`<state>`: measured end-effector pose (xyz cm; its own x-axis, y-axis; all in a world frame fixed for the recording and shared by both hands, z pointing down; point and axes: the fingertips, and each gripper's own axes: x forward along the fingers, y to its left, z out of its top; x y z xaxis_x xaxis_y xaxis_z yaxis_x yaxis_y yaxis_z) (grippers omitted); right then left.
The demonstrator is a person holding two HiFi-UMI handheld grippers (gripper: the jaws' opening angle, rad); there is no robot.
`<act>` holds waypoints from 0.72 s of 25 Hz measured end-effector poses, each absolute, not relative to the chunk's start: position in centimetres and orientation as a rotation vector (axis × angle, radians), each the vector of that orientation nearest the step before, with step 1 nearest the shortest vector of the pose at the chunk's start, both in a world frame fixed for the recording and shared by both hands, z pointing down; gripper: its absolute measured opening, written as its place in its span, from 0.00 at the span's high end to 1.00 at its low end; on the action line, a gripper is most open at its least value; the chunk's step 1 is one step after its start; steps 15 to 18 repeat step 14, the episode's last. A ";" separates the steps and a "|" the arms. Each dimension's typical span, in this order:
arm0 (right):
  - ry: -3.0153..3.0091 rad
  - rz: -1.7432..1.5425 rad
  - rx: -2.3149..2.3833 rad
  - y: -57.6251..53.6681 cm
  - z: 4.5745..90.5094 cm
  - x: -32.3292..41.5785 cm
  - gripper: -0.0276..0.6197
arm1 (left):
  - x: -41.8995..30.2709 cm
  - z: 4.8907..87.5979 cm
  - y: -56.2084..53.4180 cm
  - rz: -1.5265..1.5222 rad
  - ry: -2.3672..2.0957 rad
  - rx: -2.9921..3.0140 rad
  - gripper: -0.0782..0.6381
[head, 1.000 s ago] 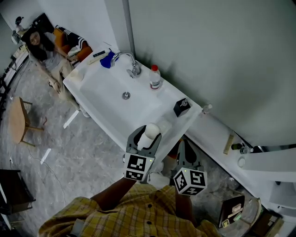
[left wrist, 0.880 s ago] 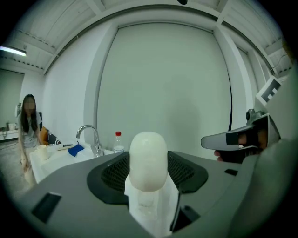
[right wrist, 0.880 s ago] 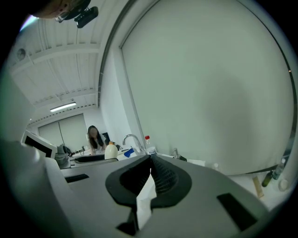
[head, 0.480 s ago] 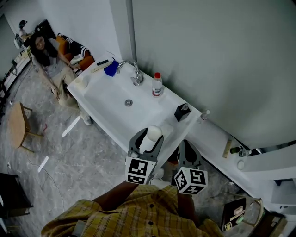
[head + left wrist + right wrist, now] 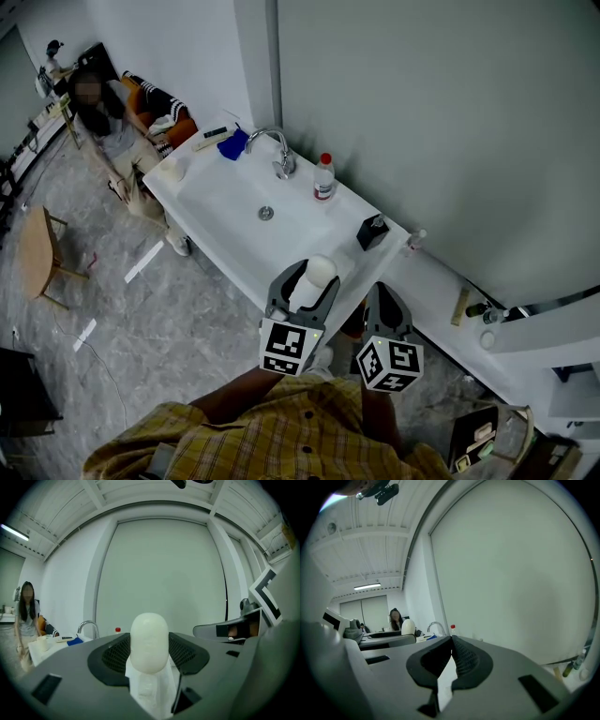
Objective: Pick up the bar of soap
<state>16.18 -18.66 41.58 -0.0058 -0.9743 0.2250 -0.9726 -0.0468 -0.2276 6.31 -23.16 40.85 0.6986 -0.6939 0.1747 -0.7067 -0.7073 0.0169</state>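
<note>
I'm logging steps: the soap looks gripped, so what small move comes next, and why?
Probably hold the left gripper shut and ease the bar of soap slightly higher, clear of the sink. The white bar sits between the jaws, its rounded end past their tips, while the right gripper is shut and empty.

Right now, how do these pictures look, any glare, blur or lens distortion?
Head view: soft, even light, no glare, the sink sharp. Left gripper view: heavy fisheye with black corners; the bar of soap looks bright and a little soft. Right gripper view: same fisheye vignette, one ceiling light bright, no flare.
</note>
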 end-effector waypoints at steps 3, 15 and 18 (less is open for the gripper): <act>2.171 -0.498 -2.211 -18.8 41.4 15.8 0.93 | 6.0 40.6 -23.1 0.229 -1.163 2.825 0.54; 2.168 -0.466 -2.220 -18.7 40.7 14.9 0.93 | 5.2 40.1 -23.0 0.216 -1.154 2.838 0.54; 2.168 -0.466 -2.220 -18.7 40.7 14.9 0.93 | 5.2 40.1 -23.0 0.216 -1.154 2.838 0.54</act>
